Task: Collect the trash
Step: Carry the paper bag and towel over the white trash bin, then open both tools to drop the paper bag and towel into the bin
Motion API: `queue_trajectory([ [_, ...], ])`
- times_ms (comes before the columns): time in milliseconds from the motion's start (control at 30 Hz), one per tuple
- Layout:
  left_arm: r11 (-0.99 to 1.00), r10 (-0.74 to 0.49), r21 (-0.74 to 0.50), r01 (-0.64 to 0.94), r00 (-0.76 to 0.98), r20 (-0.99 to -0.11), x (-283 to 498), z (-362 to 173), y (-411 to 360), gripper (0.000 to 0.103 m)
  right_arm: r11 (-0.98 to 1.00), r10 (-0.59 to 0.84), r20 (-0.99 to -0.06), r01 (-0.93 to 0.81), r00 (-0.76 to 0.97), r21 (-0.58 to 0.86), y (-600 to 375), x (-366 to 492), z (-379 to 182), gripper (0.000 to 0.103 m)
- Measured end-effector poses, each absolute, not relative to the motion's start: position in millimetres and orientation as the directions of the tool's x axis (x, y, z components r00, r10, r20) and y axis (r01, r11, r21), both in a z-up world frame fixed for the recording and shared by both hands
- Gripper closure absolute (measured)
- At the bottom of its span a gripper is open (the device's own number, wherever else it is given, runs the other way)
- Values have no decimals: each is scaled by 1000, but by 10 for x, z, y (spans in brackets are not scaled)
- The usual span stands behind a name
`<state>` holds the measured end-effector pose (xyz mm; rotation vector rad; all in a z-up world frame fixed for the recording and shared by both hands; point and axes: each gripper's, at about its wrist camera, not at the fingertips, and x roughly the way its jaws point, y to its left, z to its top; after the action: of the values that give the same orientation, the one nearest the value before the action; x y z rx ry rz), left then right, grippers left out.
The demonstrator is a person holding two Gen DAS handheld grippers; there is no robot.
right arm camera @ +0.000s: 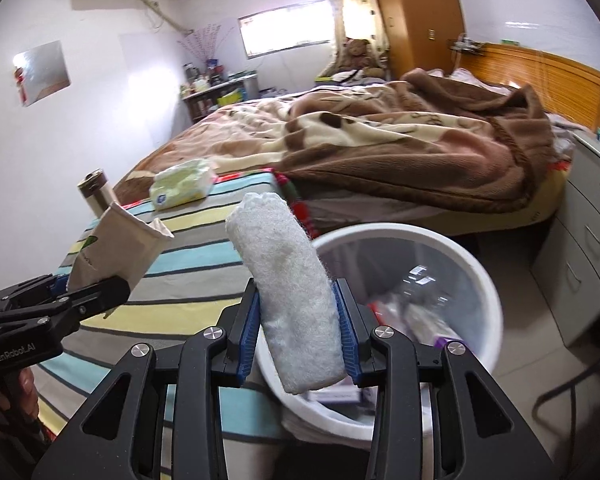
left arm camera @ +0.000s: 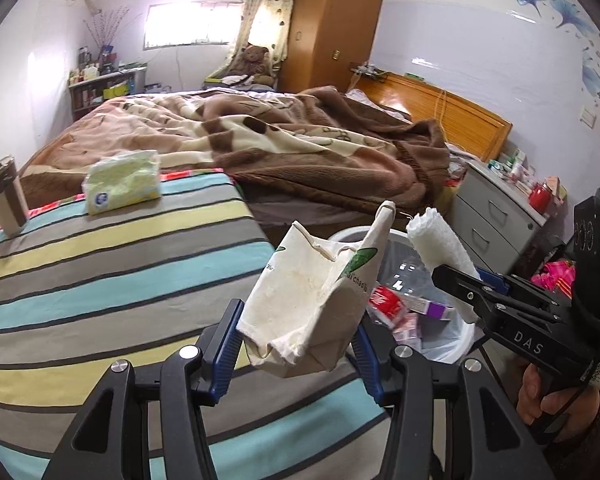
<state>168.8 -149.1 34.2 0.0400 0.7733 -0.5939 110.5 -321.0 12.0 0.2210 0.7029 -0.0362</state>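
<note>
**Both grippers loaded beside the bin**

My left gripper is clamped on a crumpled paper cup, its blue pads pressing both sides. My right gripper squeezes a white tissue roll the same way. The left view shows the cup up close, with green print on its flattened wall, and the right gripper from the side with my hand on its grip. It also shows red and purple wrappers inside the bin. The right view shows the bin whole, white-rimmed, on the floor just beside the striped bedcover, with the roll over its near rim. On the cover lie a tissue pack and a flask.
</note>
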Motion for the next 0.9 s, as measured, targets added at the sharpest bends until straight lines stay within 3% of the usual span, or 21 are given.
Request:
queue_trajectory([
  [433, 798, -519, -207, 566, 472, -713, 1703, 34, -2154, 51, 948, -55, -704, 259, 708, 187, -3679, 1042, -160, 64],
  [900, 799, -495, -192, 570, 441, -748, 1808, -201, -2590, 51, 943, -72, -740, 287, 669, 168, -3875, 1040, -325, 63],
])
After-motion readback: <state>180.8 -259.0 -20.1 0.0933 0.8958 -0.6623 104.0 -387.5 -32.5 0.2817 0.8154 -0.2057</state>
